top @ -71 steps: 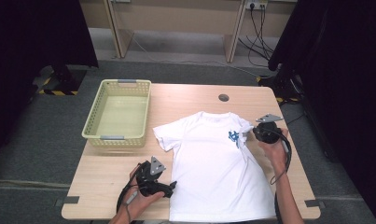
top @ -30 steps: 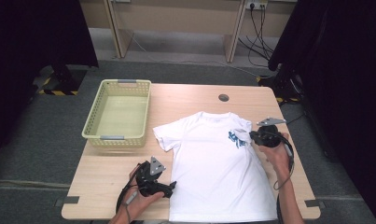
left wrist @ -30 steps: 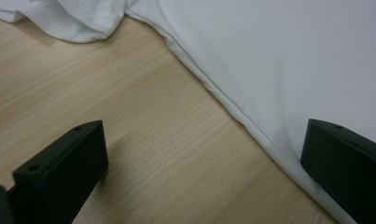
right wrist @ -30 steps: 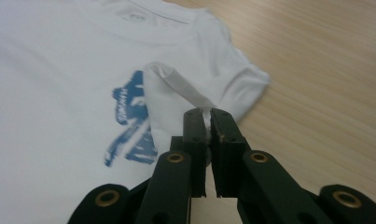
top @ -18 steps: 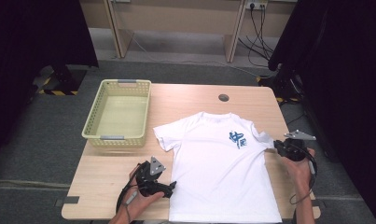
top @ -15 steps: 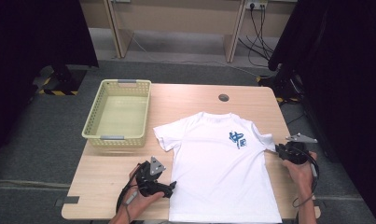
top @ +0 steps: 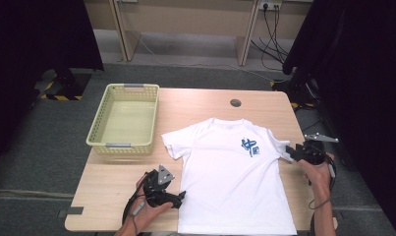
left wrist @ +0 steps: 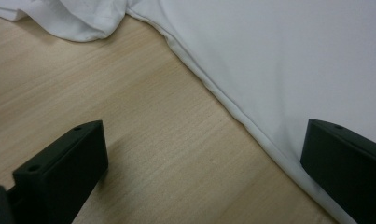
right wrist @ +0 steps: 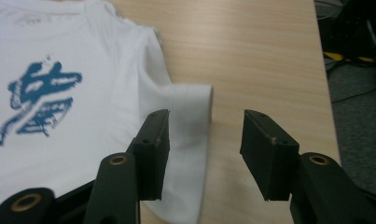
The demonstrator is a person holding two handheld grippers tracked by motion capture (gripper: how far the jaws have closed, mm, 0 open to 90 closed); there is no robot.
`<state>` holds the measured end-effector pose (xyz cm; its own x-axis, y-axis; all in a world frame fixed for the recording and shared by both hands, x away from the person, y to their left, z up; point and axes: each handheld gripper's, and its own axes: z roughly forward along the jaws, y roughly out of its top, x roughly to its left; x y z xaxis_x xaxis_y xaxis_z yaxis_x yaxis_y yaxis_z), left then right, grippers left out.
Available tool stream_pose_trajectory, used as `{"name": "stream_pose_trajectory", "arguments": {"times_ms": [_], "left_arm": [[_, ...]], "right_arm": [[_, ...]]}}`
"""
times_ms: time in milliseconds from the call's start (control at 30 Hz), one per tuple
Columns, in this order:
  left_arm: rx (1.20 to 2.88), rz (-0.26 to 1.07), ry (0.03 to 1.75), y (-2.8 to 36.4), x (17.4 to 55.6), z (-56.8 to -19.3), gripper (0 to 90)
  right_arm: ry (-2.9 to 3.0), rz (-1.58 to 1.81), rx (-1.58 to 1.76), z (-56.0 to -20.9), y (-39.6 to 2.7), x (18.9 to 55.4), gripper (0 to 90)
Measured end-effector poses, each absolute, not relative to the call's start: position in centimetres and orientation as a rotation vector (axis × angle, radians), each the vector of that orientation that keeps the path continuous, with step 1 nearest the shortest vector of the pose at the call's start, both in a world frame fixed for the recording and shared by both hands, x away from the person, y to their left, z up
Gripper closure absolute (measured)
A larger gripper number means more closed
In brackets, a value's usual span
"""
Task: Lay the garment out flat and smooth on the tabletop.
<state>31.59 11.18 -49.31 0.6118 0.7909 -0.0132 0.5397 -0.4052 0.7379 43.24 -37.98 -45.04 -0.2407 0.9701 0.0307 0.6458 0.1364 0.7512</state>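
A white T-shirt (top: 230,177) with a blue print (top: 249,146) lies flat, front up, on the wooden table (top: 200,105). My right gripper (top: 290,151) sits at the tip of the shirt's right-hand sleeve (top: 283,150). In the right gripper view its jaws (right wrist: 205,140) have just been opening; the sleeve (right wrist: 190,107) lies loose on the table, partly between them, and no pad presses on it. My left gripper (top: 178,196) rests at the shirt's lower left edge. In the left gripper view that gripper (left wrist: 204,149) is open, its jaws straddling the hem (left wrist: 232,112).
A pale yellow plastic basket (top: 124,118) stands at the table's back left. A round cable hole (top: 235,103) is near the back edge. The table's right edge is close beside my right gripper. Desk legs and cables stand behind the table.
My right gripper drew the sleeve from over the chest out to the right, spreading it flat, then opened its jaws. The left gripper stayed where it was.
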Motion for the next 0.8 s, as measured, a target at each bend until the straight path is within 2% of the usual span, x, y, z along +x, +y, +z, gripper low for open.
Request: {"name": "stream_pose_trajectory", "arguments": {"times_ms": [233, 300, 400, 467, 600, 800], "left_arm": [[2.111, 0.444, 1.042, 11.2, 31.6, -49.3, 0.0], [2.111, 0.444, 1.042, 11.2, 31.6, -49.3, 0.0], [2.111, 0.444, 1.042, 11.2, 31.6, -49.3, 0.0], [2.110, 0.443, 1.043, 11.2, 31.6, -49.3, 0.0], [2.111, 0.444, 1.042, 11.2, 31.6, -49.3, 0.0], [2.110, 0.443, 1.043, 11.2, 31.6, -49.3, 0.0]], "right_arm": [[1.994, 0.920, 1.619, -44.0, -36.8, 46.2, 45.3], [2.005, 0.929, 1.649, -44.1, -36.6, 46.9, 51.2], [2.071, 0.946, 1.549, -44.3, -36.4, 47.3, 73.2], [2.082, 0.959, 1.486, -44.2, -36.1, 47.0, 80.0], [2.120, 0.996, 1.354, -43.8, -35.0, 46.0, 84.4], [2.226, 1.029, 1.239, -44.5, -32.9, 44.8, 81.8]]}}
